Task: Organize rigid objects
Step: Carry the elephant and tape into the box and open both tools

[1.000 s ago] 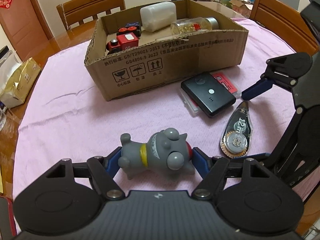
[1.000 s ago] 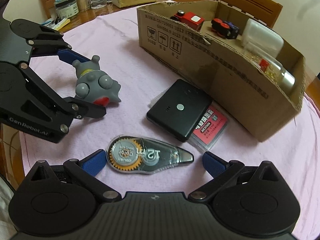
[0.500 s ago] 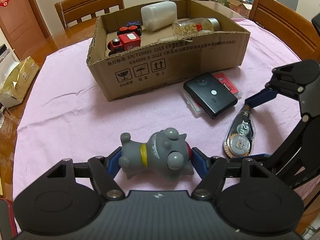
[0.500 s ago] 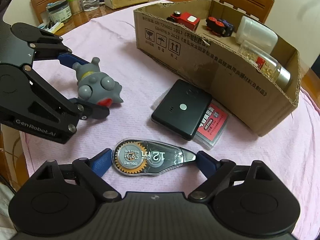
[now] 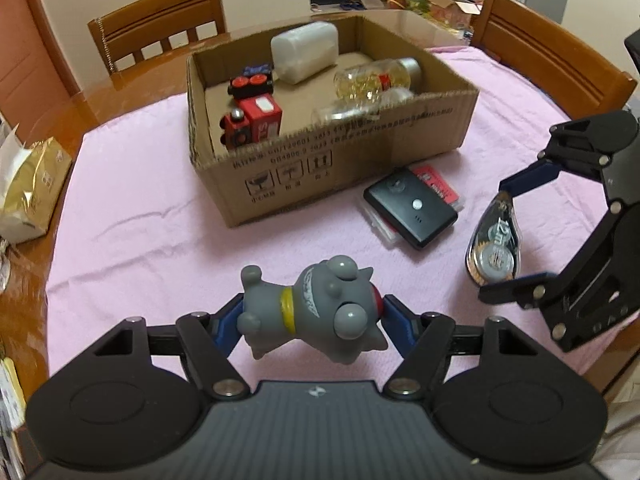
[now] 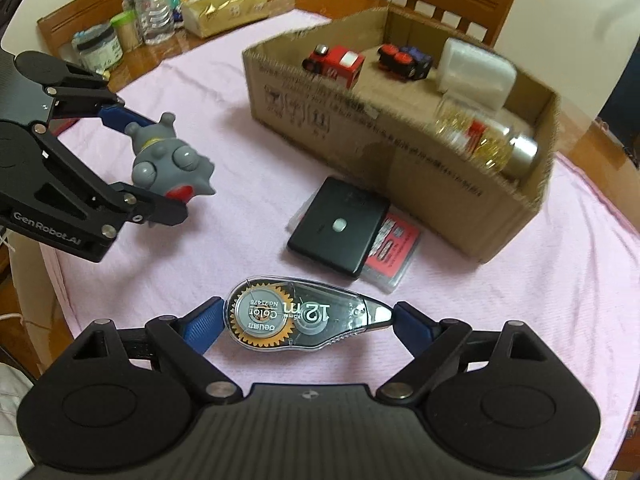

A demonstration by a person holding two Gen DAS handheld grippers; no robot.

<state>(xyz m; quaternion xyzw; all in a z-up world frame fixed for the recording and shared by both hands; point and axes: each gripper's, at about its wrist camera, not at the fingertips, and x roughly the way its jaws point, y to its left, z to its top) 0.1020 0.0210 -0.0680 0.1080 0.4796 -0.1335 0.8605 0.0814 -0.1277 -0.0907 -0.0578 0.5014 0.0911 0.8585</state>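
Over pink cloth (image 5: 132, 240), fingers clamp grey toy (image 5: 312, 308) and tape dispenser (image 6: 304, 320).

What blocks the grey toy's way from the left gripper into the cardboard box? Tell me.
Nothing visible does. The left gripper is shut on the grey toy, above bare pink cloth. Only the near wall of the cardboard box must be cleared. The black device lies to the right, off that line.

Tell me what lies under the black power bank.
Under the black power bank lies a clear plastic case with a red label, sticking out on two sides. Most of the case is covered, so its full label is hidden.
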